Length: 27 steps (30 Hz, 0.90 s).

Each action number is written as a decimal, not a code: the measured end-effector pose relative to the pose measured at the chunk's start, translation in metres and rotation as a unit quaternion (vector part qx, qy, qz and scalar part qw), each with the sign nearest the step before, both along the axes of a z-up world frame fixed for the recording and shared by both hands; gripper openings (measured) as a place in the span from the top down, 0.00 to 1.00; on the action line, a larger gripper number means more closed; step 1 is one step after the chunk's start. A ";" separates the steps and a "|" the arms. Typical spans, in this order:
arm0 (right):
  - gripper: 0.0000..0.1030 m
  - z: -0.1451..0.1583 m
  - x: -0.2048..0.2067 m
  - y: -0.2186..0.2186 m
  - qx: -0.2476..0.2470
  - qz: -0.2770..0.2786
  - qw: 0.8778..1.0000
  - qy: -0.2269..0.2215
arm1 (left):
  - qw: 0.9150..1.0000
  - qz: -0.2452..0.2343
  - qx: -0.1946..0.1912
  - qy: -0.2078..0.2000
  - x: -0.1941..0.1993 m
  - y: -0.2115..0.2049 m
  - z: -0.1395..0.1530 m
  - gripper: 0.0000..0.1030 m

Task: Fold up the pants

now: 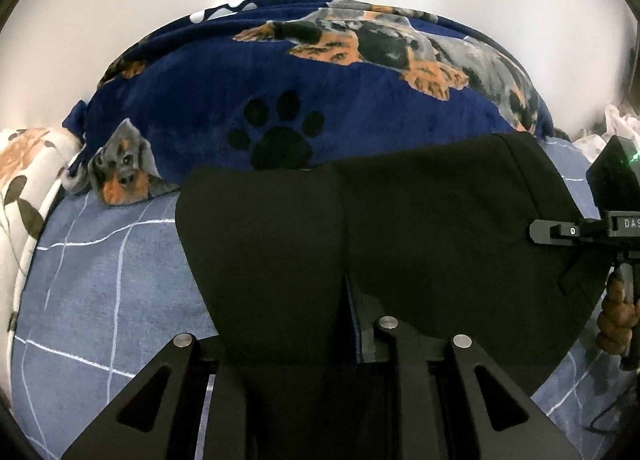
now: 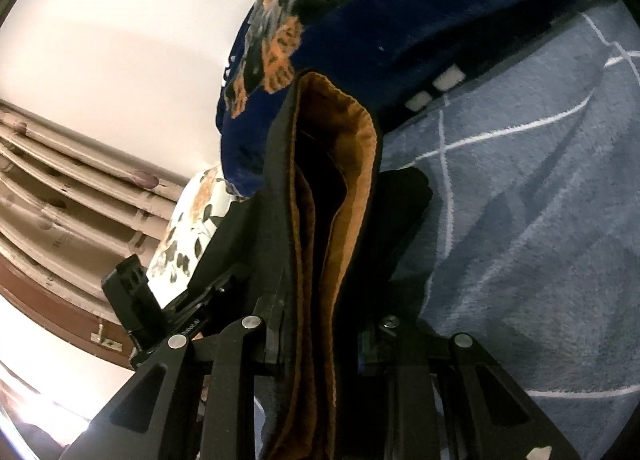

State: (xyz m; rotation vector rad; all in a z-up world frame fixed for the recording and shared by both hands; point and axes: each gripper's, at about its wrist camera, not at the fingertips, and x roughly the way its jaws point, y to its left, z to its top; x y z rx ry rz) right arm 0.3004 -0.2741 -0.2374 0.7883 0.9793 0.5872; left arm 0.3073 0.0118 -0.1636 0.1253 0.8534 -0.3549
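The left hand-held gripper [image 1: 308, 324] is clamping the near edge of the black pants [image 1: 400, 227], with the dark cloth passing down between its two fingers and hiding the gap. Its jaws are standing close together on the fabric. It is pointing steeply down toward the bed [image 1: 100, 280].

The right hand-held gripper [image 2: 320, 340] is clamped on the pants [image 2: 280, 187] as well, with a thick fold of layers pinched between its jaws. In the right wrist view the waist opening is facing the camera, showing a tan lining [image 2: 352, 187] inside the black outer cloth, and the bundle is running straight away from the fingers. This hand-held gripper is pointing less steeply than the other.

In the left wrist view the right hand-held gripper [image 1: 560, 232] is showing at the right edge, lying across the picture with its tip over the side of the pants, and a hand [image 1: 616, 312] is wrapping its handle below.

The pants are lying spread across the bed, their long axis running left to right in the left wrist view, between the two grips. Their far edge is touching a navy blanket [image 1: 320, 79] printed with dogs and paw marks. A floral pillow [image 1: 24, 179] is lying at the far left, beside the blanket. The bed is covered in a blue sheet with thin white lines.
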 end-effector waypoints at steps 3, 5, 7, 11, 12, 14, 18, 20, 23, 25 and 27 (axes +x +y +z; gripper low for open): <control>0.78 0.000 -0.001 0.005 -0.025 -0.002 1.000 -0.008 | 1.000 0.010 -0.009 0.004 0.001 0.005 -0.006 0.74; 0.77 0.001 -0.002 0.009 -0.049 -0.005 0.999 -0.016 | 1.000 0.017 -0.018 0.007 0.002 0.009 -0.011 0.71; 0.77 0.005 -0.002 0.016 -0.066 -0.006 0.997 -0.025 | 1.000 0.023 -0.020 0.004 0.001 0.010 -0.015 0.69; 0.76 0.008 -0.003 0.029 -0.109 -0.015 0.993 -0.042 | 0.999 0.031 -0.024 -0.006 -0.002 0.012 -0.020 0.66; 0.75 0.008 -0.004 0.033 -0.123 -0.019 0.991 -0.046 | 0.999 0.033 -0.025 -0.006 -0.002 0.013 -0.020 0.66; 0.73 0.011 -0.006 0.041 -0.153 -0.025 0.986 -0.055 | 0.999 0.039 -0.028 -0.006 -0.001 0.014 -0.021 0.63; 0.71 0.016 -0.007 0.050 -0.194 -0.033 0.978 -0.071 | 0.998 0.050 -0.035 -0.004 -0.001 0.019 -0.021 0.59; 0.70 0.016 -0.008 0.051 -0.206 -0.036 0.975 -0.076 | 0.998 0.051 -0.031 -0.007 -0.001 0.018 -0.021 0.59; 0.69 0.018 -0.010 0.055 -0.227 -0.042 0.969 -0.084 | 0.998 0.054 -0.026 -0.010 -0.002 0.018 -0.021 0.58; 0.68 0.019 -0.013 0.056 -0.240 -0.046 0.966 -0.090 | 0.998 0.055 -0.023 -0.013 -0.003 0.017 -0.021 0.57; 0.68 0.020 -0.014 0.058 -0.251 -0.050 0.962 -0.094 | 0.998 0.057 -0.021 -0.014 -0.003 0.017 -0.021 0.57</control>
